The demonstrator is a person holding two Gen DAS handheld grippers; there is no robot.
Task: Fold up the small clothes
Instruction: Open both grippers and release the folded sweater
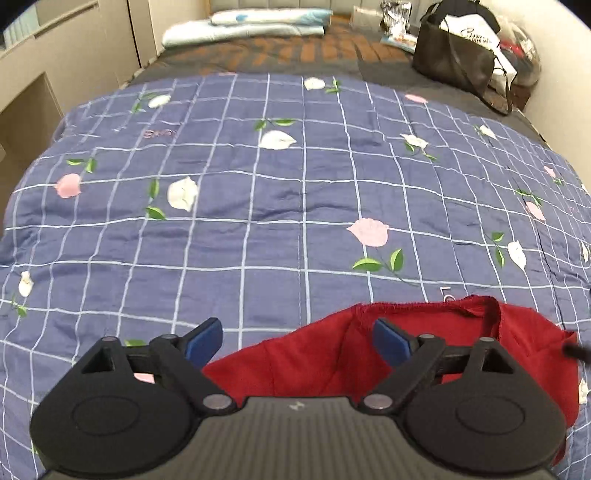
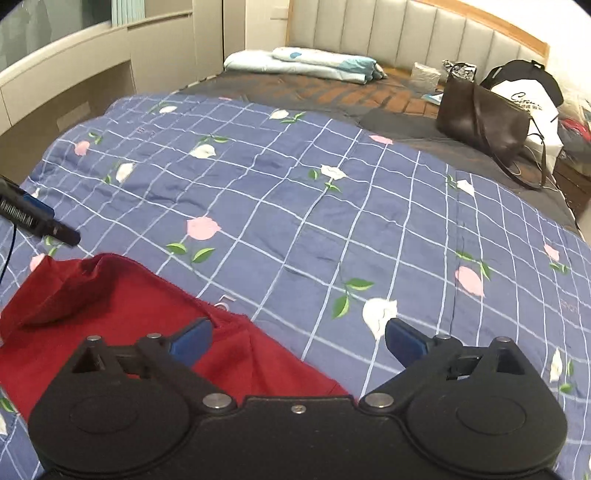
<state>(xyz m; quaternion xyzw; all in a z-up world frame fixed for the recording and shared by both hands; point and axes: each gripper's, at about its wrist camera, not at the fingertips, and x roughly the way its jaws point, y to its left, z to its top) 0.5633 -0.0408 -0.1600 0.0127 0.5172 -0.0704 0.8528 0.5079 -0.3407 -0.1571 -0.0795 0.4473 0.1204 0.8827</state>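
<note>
A small red garment (image 1: 317, 358) lies rumpled on the blue checked floral quilt (image 1: 258, 206) at the near edge of the bed. My left gripper (image 1: 297, 341) is open, its blue pads wide apart just above the garment's left part. In the right wrist view the same red garment (image 2: 122, 314) lies at lower left, one corner humped up. My right gripper (image 2: 297, 339) is open over the garment's right edge, holding nothing. The left gripper's body (image 2: 33, 218) shows at the far left of that view.
A dark handbag (image 2: 484, 122) and a white bag (image 2: 528, 107) stand at the bed's far right. Folded light-blue bedding (image 2: 306, 62) lies by the padded headboard (image 2: 406, 33). Beige cabinets (image 2: 74, 85) run along the left side.
</note>
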